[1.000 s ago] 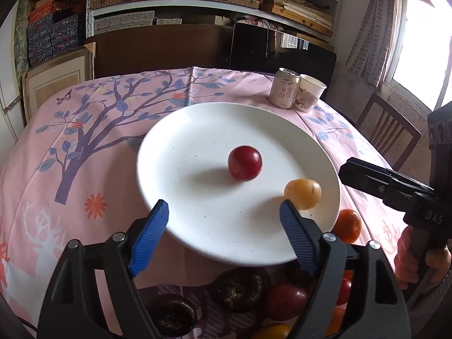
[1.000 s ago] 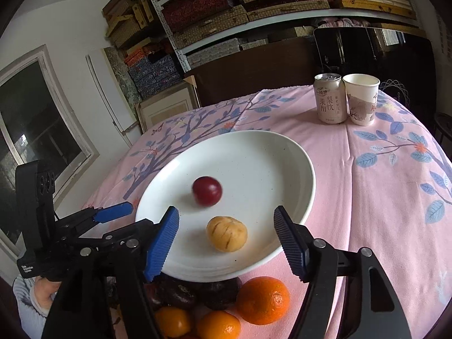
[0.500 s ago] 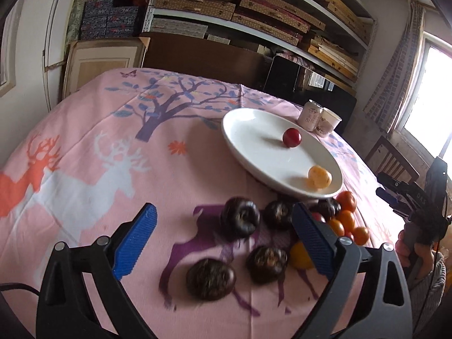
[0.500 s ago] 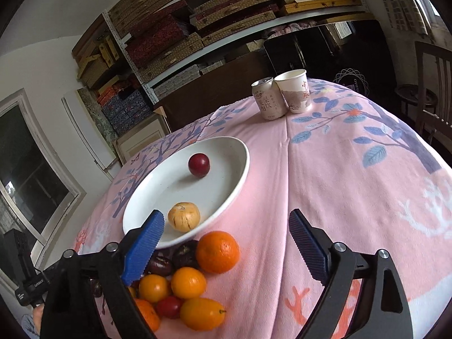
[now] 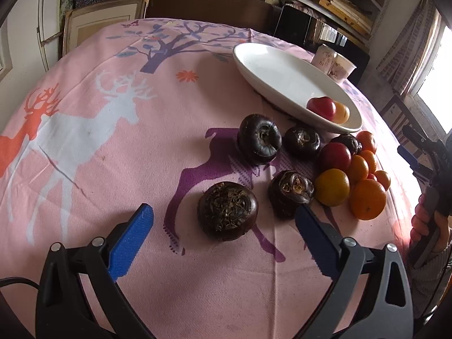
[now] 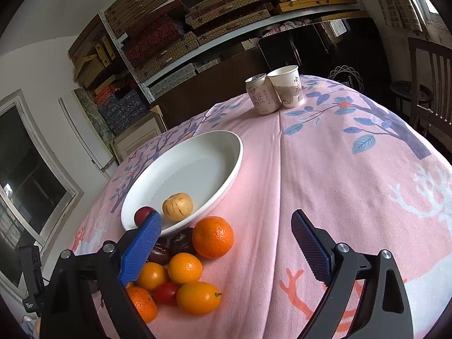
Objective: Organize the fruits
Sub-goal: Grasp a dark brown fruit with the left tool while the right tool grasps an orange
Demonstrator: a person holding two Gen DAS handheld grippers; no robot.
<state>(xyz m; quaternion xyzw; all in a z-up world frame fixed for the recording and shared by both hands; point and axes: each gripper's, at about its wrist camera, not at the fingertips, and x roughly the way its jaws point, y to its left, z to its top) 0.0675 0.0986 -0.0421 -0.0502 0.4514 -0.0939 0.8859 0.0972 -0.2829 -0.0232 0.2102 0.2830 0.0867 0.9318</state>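
Two blue-padded grippers frame the lower edge of each wrist view, both empty and both opening toward full width. The left gripper (image 5: 223,231) has the nearest dark brown round water chestnut (image 5: 227,210) showing between its tips, with no pad touching it. The right gripper (image 6: 226,243) stands over the pile of small orange citrus fruits (image 6: 185,268), with the largest orange (image 6: 212,236) centre frame.

Beyond them, the shallow white plate (image 6: 223,175) holds only a red plum (image 5: 322,107) and a pale yellow ribbed fruit (image 6: 177,206), so the sorting looks barely begun: the chestnuts, oranges and small red fruits remain on the pink printed tablecloth (image 5: 113,147).

Open cloth fills the left of the left wrist view and the right of the right one. Farther off, a drink can (image 6: 261,94) and paper cup (image 6: 286,86) stand touching, well apart from the plate.
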